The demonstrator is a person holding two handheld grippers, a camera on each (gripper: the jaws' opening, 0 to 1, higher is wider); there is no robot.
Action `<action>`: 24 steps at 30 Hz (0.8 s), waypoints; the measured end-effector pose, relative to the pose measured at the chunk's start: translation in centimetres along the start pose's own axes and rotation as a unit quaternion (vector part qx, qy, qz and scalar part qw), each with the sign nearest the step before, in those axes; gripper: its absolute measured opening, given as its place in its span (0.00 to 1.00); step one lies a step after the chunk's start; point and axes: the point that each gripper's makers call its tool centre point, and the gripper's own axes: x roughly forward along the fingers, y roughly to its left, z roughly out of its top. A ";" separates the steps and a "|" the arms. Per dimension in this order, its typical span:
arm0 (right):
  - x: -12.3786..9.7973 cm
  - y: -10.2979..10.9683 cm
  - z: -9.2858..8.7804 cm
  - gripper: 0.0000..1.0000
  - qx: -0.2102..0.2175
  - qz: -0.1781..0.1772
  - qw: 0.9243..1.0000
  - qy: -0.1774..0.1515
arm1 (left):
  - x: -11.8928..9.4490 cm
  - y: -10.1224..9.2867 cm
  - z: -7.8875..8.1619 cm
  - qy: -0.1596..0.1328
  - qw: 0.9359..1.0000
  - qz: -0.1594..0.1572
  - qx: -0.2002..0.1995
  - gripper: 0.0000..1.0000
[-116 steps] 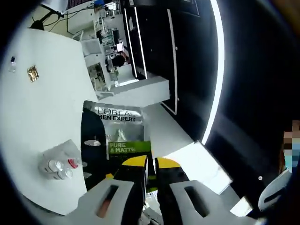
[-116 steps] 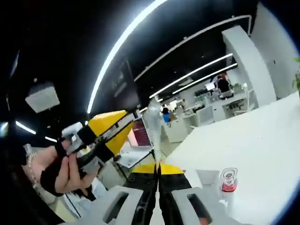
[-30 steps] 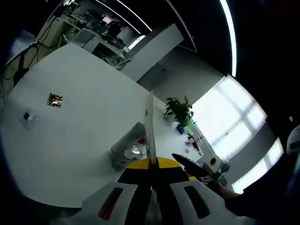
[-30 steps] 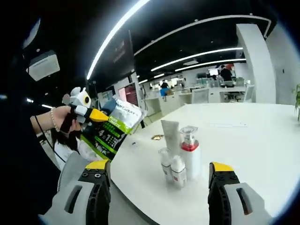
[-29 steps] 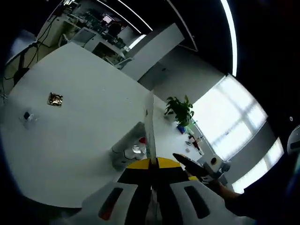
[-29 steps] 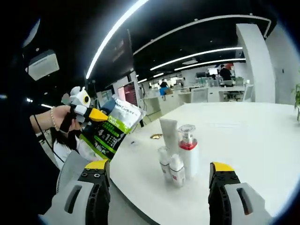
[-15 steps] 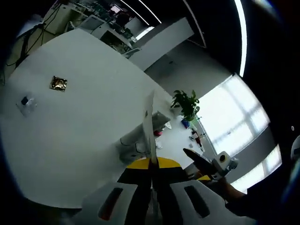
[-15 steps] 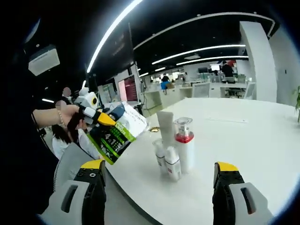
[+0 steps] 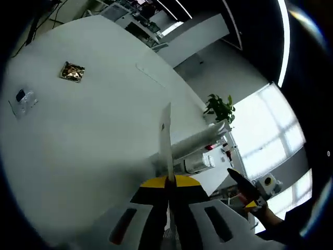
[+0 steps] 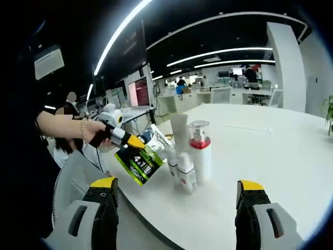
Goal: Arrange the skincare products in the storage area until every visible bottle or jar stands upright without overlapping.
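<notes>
Left tool [image 10: 127,139] clamped on green-black sachet [image 10: 140,159], poised just beside upright bottles [image 10: 190,153] near white bench [image 10: 270,151] edge. Right tool [image 10: 174,203] jaws wide apart, empty. Placing step; next, stand sachet without overlap.

left gripper view: tilted, above table [image 9: 78,130] | right gripper view: level from edge | shared: bottles [image 10: 200,151]
</notes>
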 end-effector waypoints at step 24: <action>0.2 -1.5 -0.8 0.93 0.022 -0.025 0.999 0.007 | 4.8 4.2 -0.3 0.046 0.998 0.048 0.000 0.03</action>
